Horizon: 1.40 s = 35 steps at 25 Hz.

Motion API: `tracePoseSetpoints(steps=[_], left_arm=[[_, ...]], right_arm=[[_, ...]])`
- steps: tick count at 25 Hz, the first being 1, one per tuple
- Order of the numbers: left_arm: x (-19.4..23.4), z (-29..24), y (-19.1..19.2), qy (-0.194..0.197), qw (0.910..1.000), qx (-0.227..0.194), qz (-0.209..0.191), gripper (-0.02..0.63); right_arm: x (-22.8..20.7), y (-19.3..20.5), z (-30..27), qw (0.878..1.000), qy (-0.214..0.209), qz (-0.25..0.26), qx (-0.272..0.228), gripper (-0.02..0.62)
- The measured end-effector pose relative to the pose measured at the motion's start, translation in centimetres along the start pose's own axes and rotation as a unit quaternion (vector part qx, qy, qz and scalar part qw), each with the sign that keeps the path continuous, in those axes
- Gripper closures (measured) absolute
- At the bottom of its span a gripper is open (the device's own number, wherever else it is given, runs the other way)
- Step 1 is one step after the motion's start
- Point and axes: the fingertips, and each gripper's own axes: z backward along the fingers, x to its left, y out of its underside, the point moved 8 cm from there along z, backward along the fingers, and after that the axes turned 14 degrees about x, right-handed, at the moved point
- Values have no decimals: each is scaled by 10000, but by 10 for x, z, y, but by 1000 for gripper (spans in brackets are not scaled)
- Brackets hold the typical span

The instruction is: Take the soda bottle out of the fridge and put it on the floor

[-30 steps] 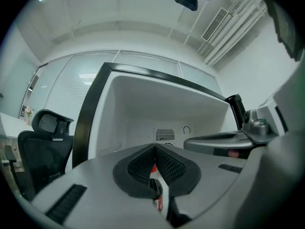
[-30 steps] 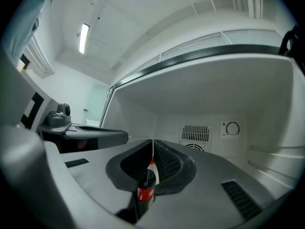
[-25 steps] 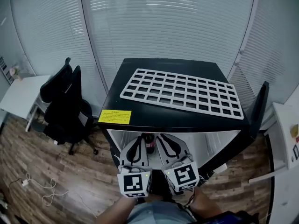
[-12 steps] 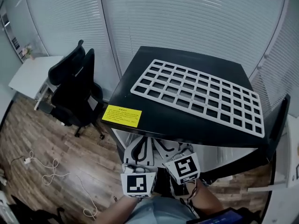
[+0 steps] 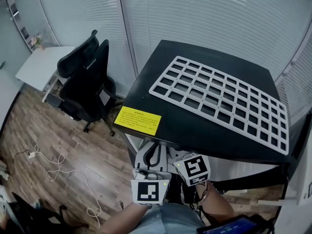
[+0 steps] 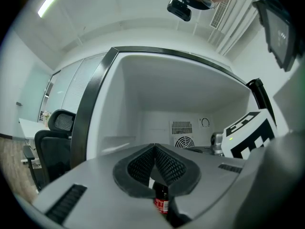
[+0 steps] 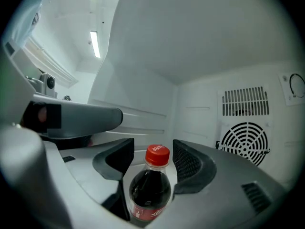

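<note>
Jaws wide and just opened, the right gripper (image 7: 153,149) in its own view straddles the soda bottle (image 7: 150,190), dark cola with a red cap and label, standing inside the fridge (image 7: 200,46), with a fan grille (image 7: 245,142) at 3 o'clock. The left gripper view shows the left gripper (image 6: 155,149) with jaw tips together and the bottle small at 6 o'clock below them. The head view hides the bottle under the fridge's black top (image 5: 146,94), but adds a white grid rack (image 5: 219,101) there and an office chair (image 5: 87,82) at 10 o'clock.
</note>
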Motion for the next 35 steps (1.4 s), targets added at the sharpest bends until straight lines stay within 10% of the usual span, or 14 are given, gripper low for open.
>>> tracePoseSetpoints(steps=[35], left_arm=[[4, 13, -2, -90, 9999, -59, 69, 591]], right_arm=[[1, 2, -15, 9995, 97, -53, 282, 454]])
